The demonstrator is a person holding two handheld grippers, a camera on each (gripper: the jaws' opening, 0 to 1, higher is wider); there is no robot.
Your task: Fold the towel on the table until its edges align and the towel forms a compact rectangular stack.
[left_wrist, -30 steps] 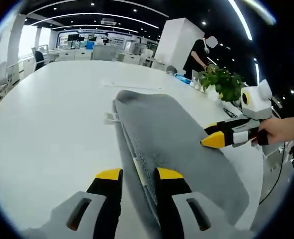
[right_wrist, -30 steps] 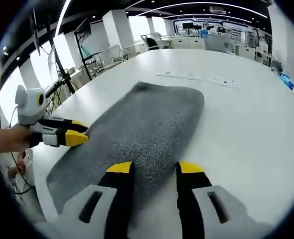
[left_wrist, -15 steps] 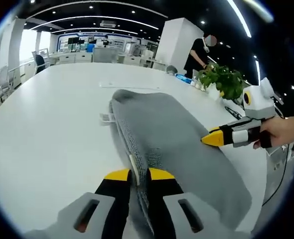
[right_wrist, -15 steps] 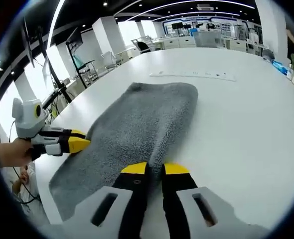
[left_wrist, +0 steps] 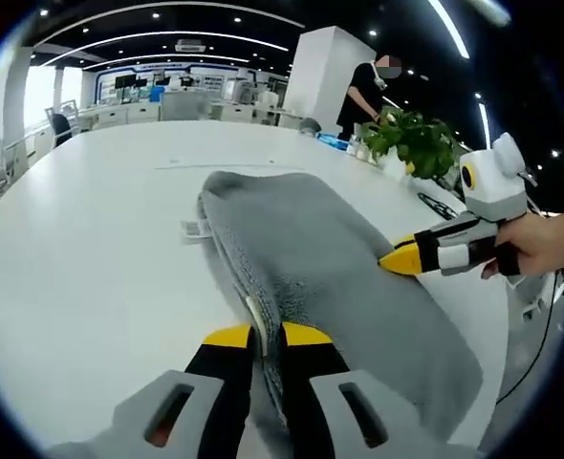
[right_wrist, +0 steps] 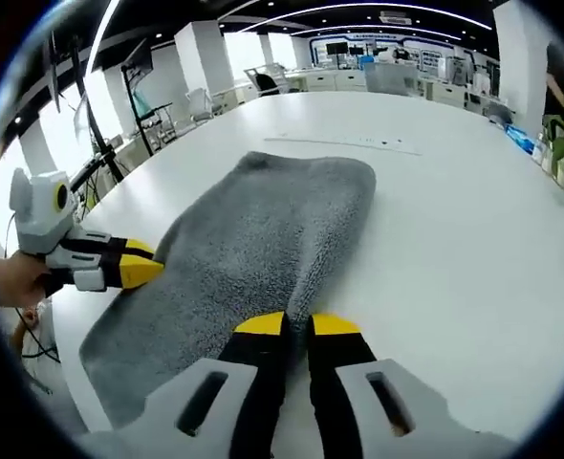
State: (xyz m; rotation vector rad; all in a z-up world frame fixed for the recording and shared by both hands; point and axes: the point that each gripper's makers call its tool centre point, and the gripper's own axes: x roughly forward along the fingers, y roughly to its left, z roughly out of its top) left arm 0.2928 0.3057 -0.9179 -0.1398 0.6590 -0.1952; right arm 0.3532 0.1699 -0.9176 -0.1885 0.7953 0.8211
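Both fingers' pairs point(left_wrist: 267, 337) point(right_wrist: 296, 325) pinched on grey towel point(left_wrist: 330, 258) opposite long edges; white table point(left_wrist: 81, 249) open around.

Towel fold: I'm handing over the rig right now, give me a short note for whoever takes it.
Left gripper: shut on the towel at one long edge.
Right gripper: shut on the opposite long edge.
The grey towel lies lengthwise on the white table, apparently already doubled, with layered edges showing near the left gripper.
Done: both edges pinched.
Left: lift and fold across, align edges, and finish as a compact rectangular stack.
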